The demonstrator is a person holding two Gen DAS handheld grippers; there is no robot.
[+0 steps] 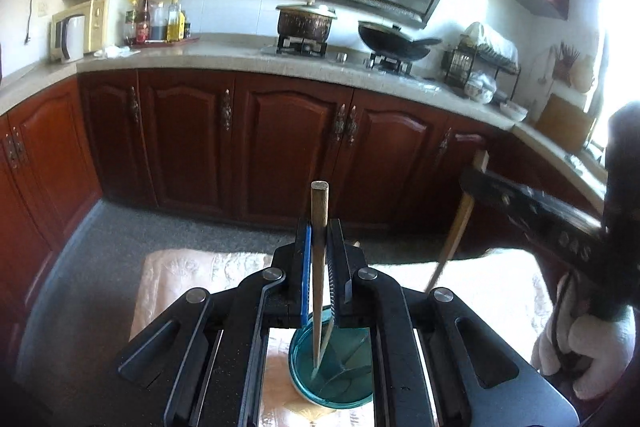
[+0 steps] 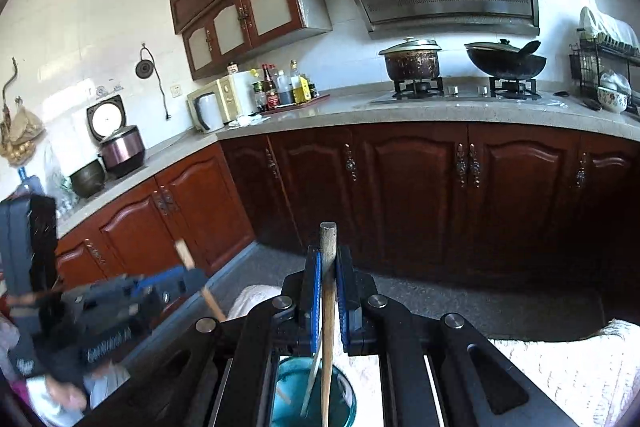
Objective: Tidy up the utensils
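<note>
My left gripper (image 1: pixel 319 227) is shut on a wooden chopstick (image 1: pixel 320 201) that stands nearly upright. Its lower tip hangs inside a teal glass cup (image 1: pixel 354 387) on the table below. Another thin stick leans in the cup. My right gripper (image 2: pixel 329 259) is shut on a second wooden chopstick (image 2: pixel 328 235), which also reaches down into the teal cup (image 2: pixel 346 401). Each gripper appears in the other's view: the right gripper (image 1: pixel 480 183) with its chopstick (image 1: pixel 456 227), and the blurred left gripper (image 2: pixel 196 277) with its chopstick (image 2: pixel 184 253).
The cup stands on a table with a pale embroidered cloth (image 1: pixel 192 275). A person's white-gloved hand (image 1: pixel 584 347) holds the right gripper. Beyond a strip of grey floor (image 1: pixel 160 227) run red-brown cabinets (image 1: pixel 288 147) and a counter with a pot (image 1: pixel 306 21), wok (image 1: pixel 394 41) and dish rack (image 1: pixel 480 67).
</note>
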